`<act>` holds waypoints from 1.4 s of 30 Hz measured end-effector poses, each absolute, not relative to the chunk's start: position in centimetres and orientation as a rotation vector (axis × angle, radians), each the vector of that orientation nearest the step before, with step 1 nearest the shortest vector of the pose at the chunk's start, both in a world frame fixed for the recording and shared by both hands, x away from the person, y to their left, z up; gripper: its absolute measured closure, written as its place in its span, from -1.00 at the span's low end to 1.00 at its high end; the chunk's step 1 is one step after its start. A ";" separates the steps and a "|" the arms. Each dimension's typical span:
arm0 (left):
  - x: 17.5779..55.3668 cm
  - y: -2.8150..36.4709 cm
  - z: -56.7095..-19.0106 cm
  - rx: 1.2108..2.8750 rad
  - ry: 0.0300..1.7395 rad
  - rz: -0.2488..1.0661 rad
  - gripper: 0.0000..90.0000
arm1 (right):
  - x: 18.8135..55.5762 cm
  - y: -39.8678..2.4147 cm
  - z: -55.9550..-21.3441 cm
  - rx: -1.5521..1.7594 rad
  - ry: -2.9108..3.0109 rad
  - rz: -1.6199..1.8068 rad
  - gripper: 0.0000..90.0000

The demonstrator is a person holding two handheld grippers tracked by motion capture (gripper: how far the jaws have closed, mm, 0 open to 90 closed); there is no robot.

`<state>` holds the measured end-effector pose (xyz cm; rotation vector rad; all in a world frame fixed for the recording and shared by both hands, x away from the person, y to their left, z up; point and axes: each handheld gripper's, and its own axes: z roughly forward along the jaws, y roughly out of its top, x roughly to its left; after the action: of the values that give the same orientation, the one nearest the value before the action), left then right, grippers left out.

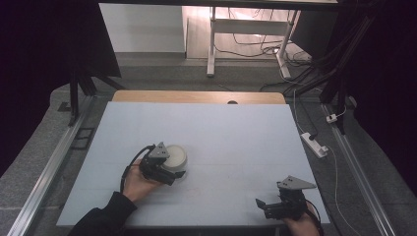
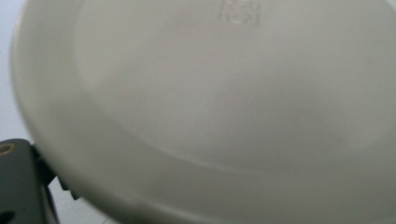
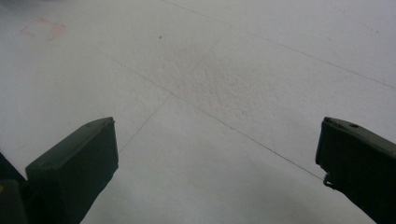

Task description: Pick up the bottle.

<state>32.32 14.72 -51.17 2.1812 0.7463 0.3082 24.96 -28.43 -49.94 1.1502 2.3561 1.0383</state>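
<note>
Left gripper (image 1: 169, 169) against white bowl (image 1: 175, 156) — right gripper (image 3: 217, 163) spread wide

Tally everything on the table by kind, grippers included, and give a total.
White round container: 1
Grippers: 2, the left gripper at the container, the right gripper near the table's front edge
Total: 3

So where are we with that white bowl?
The left gripper has reached the white bowl, whose rim sits right at its jaw in the left gripper view; whether it is clamped is unclear. The bowl rests on the table, so moving it remains. The right gripper waits open, empty.
</note>
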 end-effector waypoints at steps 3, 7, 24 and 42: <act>32.3 14.9 -50.9 2.180 0.751 0.318 -0.85 | 25.0 -28.4 -49.9 1.155 2.354 1.042 -1.00; 32.3 15.0 -50.4 2.172 0.744 0.319 -0.85 | 25.0 -28.4 -49.9 1.152 2.356 1.040 -1.00; 32.3 13.5 -48.0 2.209 0.650 0.299 -0.85 | 25.0 -28.5 -50.0 1.166 2.351 1.046 -1.00; 32.8 11.6 -45.3 2.230 0.567 0.287 -0.85 | 25.1 -28.5 -50.0 1.162 2.353 1.049 -1.00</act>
<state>32.76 11.62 -45.33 2.2300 0.5668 0.2868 25.06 -28.51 -49.96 1.1621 2.3534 1.0486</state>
